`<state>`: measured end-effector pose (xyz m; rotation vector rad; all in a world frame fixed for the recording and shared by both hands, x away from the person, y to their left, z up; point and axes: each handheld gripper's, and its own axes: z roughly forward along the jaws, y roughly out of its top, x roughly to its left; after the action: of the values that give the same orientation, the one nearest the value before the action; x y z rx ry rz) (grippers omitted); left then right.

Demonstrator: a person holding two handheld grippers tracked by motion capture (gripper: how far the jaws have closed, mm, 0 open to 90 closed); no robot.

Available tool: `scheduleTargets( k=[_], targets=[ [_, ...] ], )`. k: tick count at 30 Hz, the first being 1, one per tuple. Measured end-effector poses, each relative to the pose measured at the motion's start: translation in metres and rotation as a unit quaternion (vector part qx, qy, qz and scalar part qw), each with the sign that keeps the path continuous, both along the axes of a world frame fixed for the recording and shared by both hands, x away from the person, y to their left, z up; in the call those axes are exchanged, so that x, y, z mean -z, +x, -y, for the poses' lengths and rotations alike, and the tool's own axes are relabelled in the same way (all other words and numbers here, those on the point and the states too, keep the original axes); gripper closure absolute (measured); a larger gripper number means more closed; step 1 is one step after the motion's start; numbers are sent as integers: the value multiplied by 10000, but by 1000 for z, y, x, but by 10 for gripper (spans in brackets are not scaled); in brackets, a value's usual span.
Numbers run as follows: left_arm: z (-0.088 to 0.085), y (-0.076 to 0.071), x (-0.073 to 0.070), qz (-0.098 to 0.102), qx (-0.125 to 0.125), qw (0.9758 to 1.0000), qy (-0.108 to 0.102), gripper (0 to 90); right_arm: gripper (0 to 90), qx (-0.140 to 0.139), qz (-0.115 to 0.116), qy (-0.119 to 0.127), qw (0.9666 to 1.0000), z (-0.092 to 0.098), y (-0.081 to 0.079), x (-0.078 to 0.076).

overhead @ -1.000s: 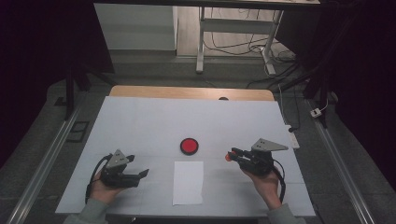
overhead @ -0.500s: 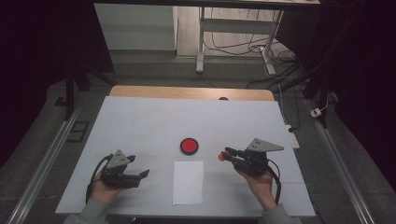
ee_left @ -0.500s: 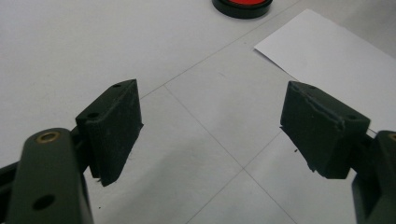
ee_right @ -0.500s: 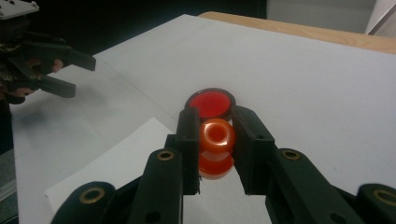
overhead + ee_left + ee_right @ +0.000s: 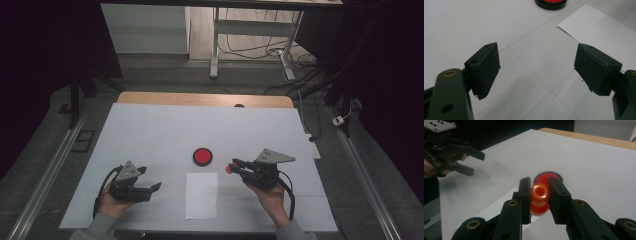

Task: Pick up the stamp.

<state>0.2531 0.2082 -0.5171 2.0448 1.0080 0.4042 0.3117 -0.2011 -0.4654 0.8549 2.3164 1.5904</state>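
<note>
My right gripper (image 5: 231, 167) hovers just right of the white paper sheet (image 5: 201, 195), shut on a small orange spool-shaped piece (image 5: 228, 169). In the right gripper view the two black jaws press on the orange piece (image 5: 539, 195) from both sides, and the red disc (image 5: 542, 178) lies on the table right behind it. The red disc (image 5: 202, 156) sits above the paper's top edge. My left gripper (image 5: 149, 178) rests at the front left of the table. Its jaws stand wide open over bare table (image 5: 536, 72), with nothing between them.
The table is covered by a white mat (image 5: 165, 130) with a wooden strip (image 5: 205, 99) along the far edge. Past the left gripper's jaws lie the paper corner (image 5: 599, 32) and the red disc (image 5: 551, 2). The left gripper (image 5: 477, 164) is in the right gripper view, at far left.
My right gripper has moved left with the orange piece, closer to the red disc and the paper. The left gripper has stayed in place.
</note>
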Motion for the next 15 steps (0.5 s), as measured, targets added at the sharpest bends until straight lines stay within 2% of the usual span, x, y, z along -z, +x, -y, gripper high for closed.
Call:
scheduleTargets(
  k=[15],
  targets=[
    [2, -1, 0, 15, 53, 10000, 40, 207, 719, -269, -48, -38, 9996, -25, -5, 7]
  ],
)
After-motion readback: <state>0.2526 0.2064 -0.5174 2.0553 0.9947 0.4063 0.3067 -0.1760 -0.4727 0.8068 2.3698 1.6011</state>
